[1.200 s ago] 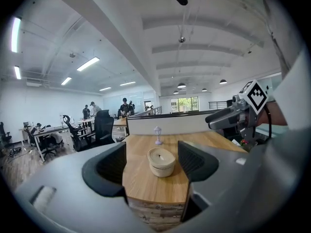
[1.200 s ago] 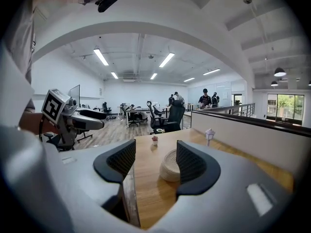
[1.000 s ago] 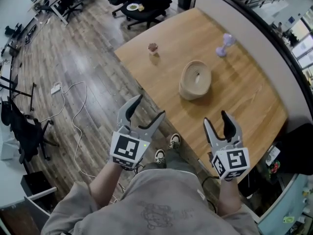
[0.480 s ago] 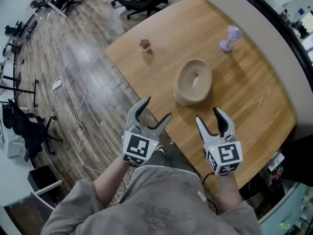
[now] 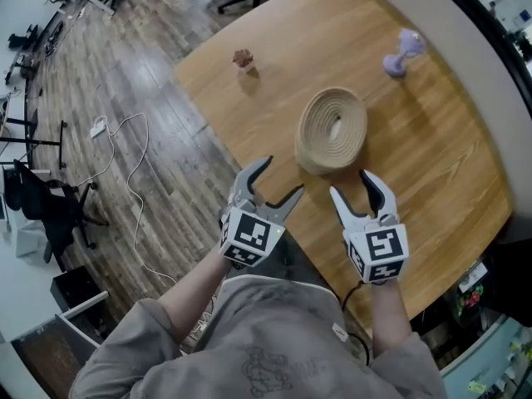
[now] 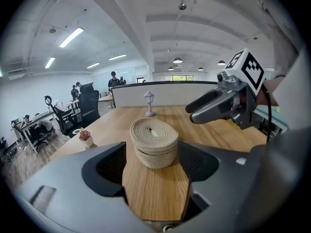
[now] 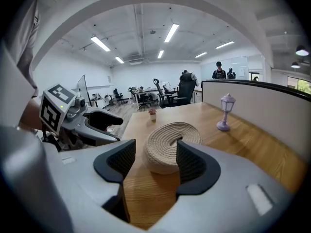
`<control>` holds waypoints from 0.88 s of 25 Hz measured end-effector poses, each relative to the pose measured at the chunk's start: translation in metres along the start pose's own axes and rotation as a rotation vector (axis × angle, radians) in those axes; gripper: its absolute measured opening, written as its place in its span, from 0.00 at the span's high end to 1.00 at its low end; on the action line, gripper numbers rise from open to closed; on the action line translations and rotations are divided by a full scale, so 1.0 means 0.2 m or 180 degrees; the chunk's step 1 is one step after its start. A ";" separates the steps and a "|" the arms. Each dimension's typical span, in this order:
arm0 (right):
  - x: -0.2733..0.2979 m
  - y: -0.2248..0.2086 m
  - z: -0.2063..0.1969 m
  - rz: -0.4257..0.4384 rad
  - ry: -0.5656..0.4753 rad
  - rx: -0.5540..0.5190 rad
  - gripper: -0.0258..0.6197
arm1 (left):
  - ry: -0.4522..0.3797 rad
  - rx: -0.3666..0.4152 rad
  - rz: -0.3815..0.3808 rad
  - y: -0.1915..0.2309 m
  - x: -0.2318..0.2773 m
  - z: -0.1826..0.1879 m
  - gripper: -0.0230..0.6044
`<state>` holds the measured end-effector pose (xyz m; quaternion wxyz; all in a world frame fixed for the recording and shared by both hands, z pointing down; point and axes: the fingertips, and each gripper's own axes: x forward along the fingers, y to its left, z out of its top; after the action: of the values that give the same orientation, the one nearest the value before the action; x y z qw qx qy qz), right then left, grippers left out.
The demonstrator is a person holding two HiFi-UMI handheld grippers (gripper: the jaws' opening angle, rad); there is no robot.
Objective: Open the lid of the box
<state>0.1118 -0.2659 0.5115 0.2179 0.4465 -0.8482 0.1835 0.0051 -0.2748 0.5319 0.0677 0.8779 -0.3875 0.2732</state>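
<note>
The box is a round woven rope basket (image 5: 332, 131) with its coiled lid on, standing on the wooden table (image 5: 432, 156). It shows ahead of the jaws in the left gripper view (image 6: 154, 141) and the right gripper view (image 7: 170, 143). My left gripper (image 5: 276, 183) hovers at the table's near edge, jaws open and empty. To its right, my right gripper (image 5: 356, 188) is also open, a short way before the basket. Neither touches it.
A small potted plant (image 5: 243, 58) stands near the table's far left corner, and a purple lantern figure (image 5: 402, 51) at the far side by a grey partition (image 6: 160, 92). Office chairs, desks and people stand beyond. A cable (image 5: 125, 189) lies on the floor to the left.
Both grippers have moved forward toward the basket, and the view has shifted so the basket sits closer. The jaws kept the same spread.
</note>
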 end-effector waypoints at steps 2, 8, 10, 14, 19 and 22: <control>0.03 -0.01 -0.03 0.0007 0.0042 0.0009 0.58 | 0.0047 -0.0023 -0.0058 -0.02 0.05 -0.04 0.43; 0.10 -0.01 -0.09 0.0014 0.0086 0.0079 0.58 | 0.0214 -0.0152 -0.0176 -0.04 0.20 -0.18 0.43; 0.11 -0.02 -0.10 0.0008 0.0070 0.0125 0.58 | 0.0261 -0.0229 -0.0200 -0.05 0.24 -0.23 0.42; 0.14 -0.03 -0.12 -0.0011 -0.0011 0.0270 0.58 | 0.0285 -0.0316 -0.0257 -0.05 0.35 -0.28 0.38; 0.19 -0.05 -0.18 -0.0082 0.0059 0.0331 0.58 | 0.0299 -0.0325 -0.0341 -0.10 0.46 -0.33 0.38; 0.23 -0.07 -0.19 -0.0099 0.0083 0.0322 0.58 | 0.0254 -0.0324 -0.0312 -0.10 0.51 -0.34 0.33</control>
<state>0.1080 -0.2848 0.5686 0.2090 0.4676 -0.8279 0.2286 0.0466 -0.3051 0.6456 0.1410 0.8796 -0.3544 0.2843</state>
